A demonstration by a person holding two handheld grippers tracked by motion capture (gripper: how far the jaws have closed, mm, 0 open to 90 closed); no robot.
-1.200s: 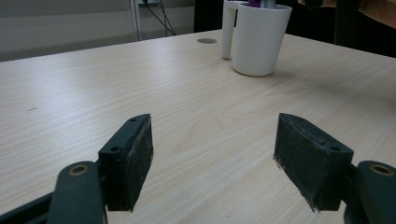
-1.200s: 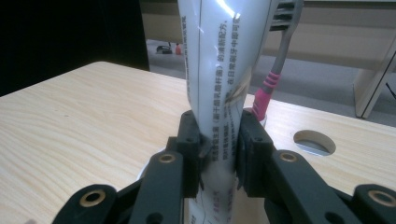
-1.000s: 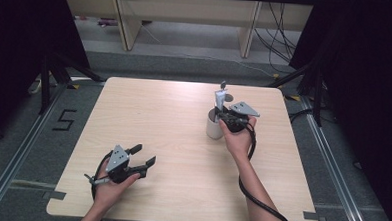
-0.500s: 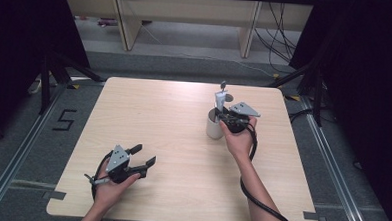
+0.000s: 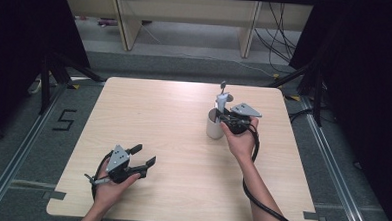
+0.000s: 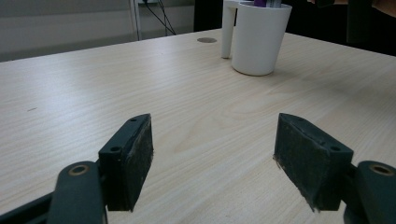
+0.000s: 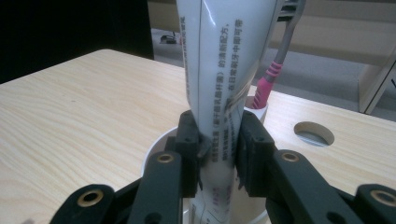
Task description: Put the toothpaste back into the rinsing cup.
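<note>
A white cup [image 5: 214, 127] stands right of the table's middle. A white toothpaste tube [image 7: 224, 60] with printed text stands upright in it, and my right gripper [image 7: 218, 149] is shut on the tube just above the cup's rim [image 7: 156, 144]. Behind the tube a grey and pink toothbrush [image 7: 275, 60] rises from a holder on the side of the cup. In the high view the right gripper [image 5: 227, 118] sits at the cup's right side, with the tube [image 5: 221, 100] and the toothbrush [image 5: 223, 85] sticking up. My left gripper [image 5: 143, 155] rests near the front left, open with nothing between its pads [image 6: 217, 154].
The light wooden table [image 5: 154, 108] has a round hole [image 7: 314, 133] near its far edge, behind the cup [image 6: 258, 39]. Wooden shelving and cables stand on the floor beyond the table. Dark curtains hang on both sides.
</note>
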